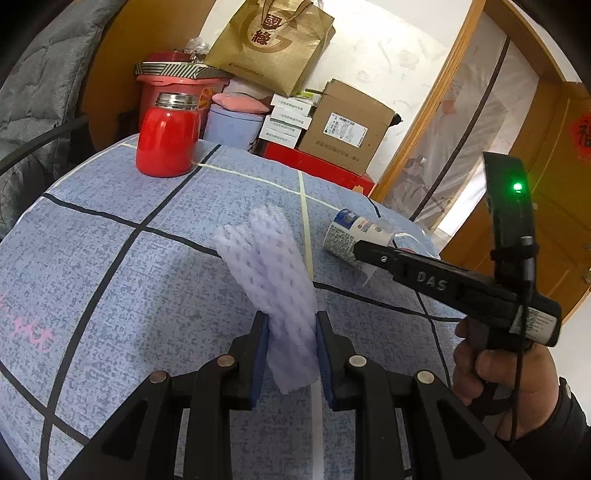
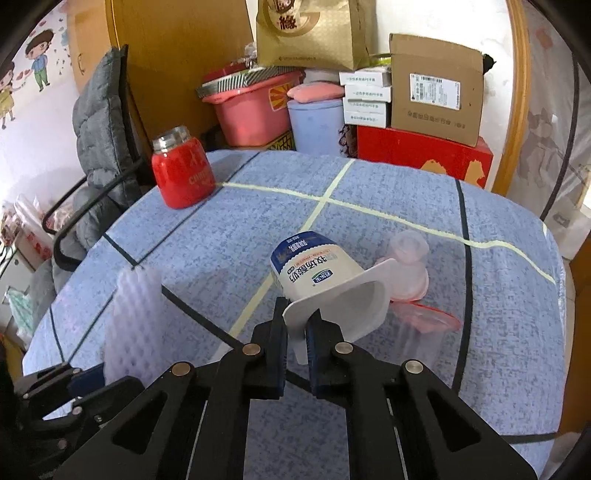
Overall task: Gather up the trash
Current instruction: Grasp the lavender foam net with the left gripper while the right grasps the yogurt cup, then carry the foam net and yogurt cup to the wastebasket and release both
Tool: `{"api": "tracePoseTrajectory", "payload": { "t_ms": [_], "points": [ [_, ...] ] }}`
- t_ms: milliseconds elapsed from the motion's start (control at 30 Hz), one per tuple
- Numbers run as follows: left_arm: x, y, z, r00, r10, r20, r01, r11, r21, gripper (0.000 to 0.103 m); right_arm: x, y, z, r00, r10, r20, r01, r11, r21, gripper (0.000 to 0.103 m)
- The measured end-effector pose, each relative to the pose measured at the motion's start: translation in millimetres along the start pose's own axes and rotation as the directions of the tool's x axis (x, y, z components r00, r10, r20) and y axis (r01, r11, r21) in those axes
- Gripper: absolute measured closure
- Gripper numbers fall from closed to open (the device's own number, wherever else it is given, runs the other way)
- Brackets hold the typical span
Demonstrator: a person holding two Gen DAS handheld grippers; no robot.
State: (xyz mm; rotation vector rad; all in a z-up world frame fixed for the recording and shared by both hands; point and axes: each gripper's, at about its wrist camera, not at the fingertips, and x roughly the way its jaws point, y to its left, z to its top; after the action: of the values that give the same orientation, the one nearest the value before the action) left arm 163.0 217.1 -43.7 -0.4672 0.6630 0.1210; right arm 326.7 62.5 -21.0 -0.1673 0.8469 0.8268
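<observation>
- Trash, item one: white foam fruit net [image 1: 271, 280], standing up off the blue checked cloth [image 1: 110, 280], lower end clamped between the blue pads of the left gripper [image 1: 291, 345].
- Trash, item two: white yogurt cup [image 2: 325, 280] with blue label, lying on its side, mouth toward the camera, rim flange pinched by the right gripper [image 2: 296, 332].
- Further litter just beside the cup: clear plastic lid [image 2: 408, 254] and a flat pink-edged piece [image 2: 424, 317], both on the cloth.
- Surface: cloth-covered top, blue, crossed by dark and pale yellow lines.
- Red flask [image 1: 164, 142] with steel collar, upright near the far corner, well apart from both grippers.
- Room behind: pink plastic tub [image 2: 255, 107], lavender bin [image 2: 314, 125], stacked white boxes [image 2: 365, 98], cardboard carton [image 2: 436, 88] on a red box [image 2: 421, 151], brown paper bag [image 2: 310, 29] on top; grey padded chair [image 2: 99, 133] at left; wooden door frame [image 1: 436, 110] at right.
- Left gripper: jaws closed on the foam net, pads pressing both sides.
- Right gripper: jaws nearly together, gripping the cup's rim; hand [image 1: 506, 380] on its handle seen from the left wrist view.
</observation>
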Motion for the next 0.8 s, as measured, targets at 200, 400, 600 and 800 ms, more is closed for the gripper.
{"api": "tracePoseTrajectory", "payload": {
  "t_ms": [200,400,600,800],
  "points": [
    [-10,-9,-1,1.0,0.015,0.019,-0.015,0.999,0.029,0.078,-32,5,-2,0.999,0.028,0.045,-0.029,1.0,0.004,0.094],
    [-28,-30,-9,1.0,-0.004,0.03,0.002,0.998,0.061,0.078,-75,6,-17,0.995,0.046,0.083,-0.048,0.999,0.019,0.094],
    [-44,-50,-22,1.0,-0.013,0.019,0.011,0.996,0.085,0.078,-110,2,-39,0.995,0.04,0.094,-0.043,0.999,0.028,0.094],
    [-60,-67,-34,1.0,-0.009,0.011,0.008,0.994,0.113,0.078,-138,-5,-65,0.994,0.044,0.097,-0.05,0.997,0.058,0.094]
  ]
}}
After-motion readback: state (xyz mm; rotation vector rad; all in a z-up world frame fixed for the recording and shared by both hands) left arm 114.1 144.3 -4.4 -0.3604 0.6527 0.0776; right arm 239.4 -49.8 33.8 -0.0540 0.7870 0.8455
